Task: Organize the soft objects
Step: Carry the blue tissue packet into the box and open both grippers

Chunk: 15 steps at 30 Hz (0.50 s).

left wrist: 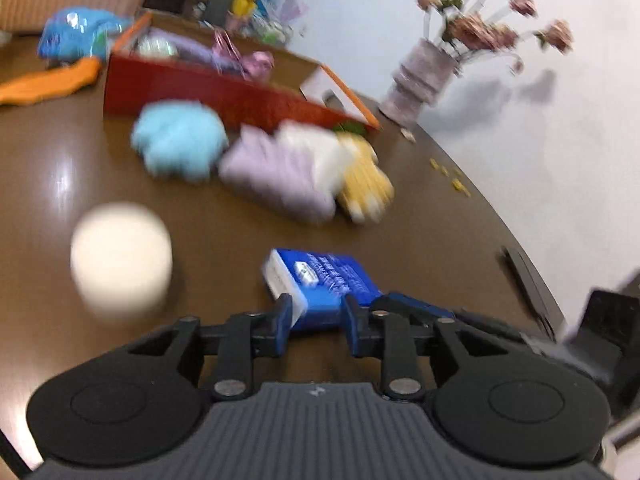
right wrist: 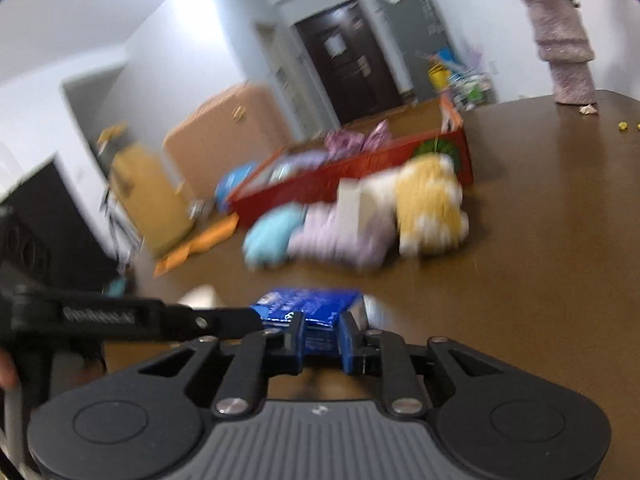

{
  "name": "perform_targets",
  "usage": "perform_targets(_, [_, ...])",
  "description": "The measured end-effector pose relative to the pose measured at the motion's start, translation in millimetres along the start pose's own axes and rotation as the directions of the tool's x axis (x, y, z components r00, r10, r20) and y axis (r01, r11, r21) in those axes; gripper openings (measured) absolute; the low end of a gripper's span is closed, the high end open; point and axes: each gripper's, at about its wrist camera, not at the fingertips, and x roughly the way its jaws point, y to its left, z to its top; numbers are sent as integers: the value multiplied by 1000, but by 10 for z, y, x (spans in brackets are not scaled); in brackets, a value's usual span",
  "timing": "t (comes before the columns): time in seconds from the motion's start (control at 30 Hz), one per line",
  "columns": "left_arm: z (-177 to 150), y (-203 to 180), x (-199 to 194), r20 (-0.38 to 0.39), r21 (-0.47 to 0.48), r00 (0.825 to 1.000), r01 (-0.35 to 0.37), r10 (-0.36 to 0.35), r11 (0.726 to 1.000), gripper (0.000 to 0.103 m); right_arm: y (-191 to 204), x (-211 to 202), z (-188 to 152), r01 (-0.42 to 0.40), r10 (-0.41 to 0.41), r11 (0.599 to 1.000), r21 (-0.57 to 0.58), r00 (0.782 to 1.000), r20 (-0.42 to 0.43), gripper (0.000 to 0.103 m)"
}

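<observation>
A blue soft tissue pack (left wrist: pixel 328 276) lies on the brown table (left wrist: pixel 60 152) right in front of both grippers. My left gripper (left wrist: pixel 318 304) is shut on its near end, with the blue pads pressed on both sides. In the right wrist view my right gripper (right wrist: pixel 320 320) is shut on the same pack (right wrist: pixel 308 304), and the left gripper (right wrist: pixel 240 318) reaches in from the left to the pack's end. Beyond lie a light blue plush (left wrist: pixel 178 140), a lilac plush (left wrist: pixel 276 176) and a white and yellow plush (left wrist: pixel 360 176), all blurred.
A long red box (left wrist: pixel 224 92) with soft items inside stands behind the plushes. A white round object (left wrist: pixel 120 260) sits at near left. An orange cloth (left wrist: pixel 44 84) and a blue toy (left wrist: pixel 76 32) lie far left. A vase of flowers (left wrist: pixel 420 76) stands at the table's far edge.
</observation>
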Motion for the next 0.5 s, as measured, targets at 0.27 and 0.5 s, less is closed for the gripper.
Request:
perform_targets(0.27, [27,-4,-30,44,-33,996,-71,72,997,41,-25,-93,-36,33,-35,999,43,998,52,25])
perform_targets(0.5, [-135,-18,150,62,30,991,-124,122,992,33,41,219,-33,55,-55,997,-45,998,-12,24])
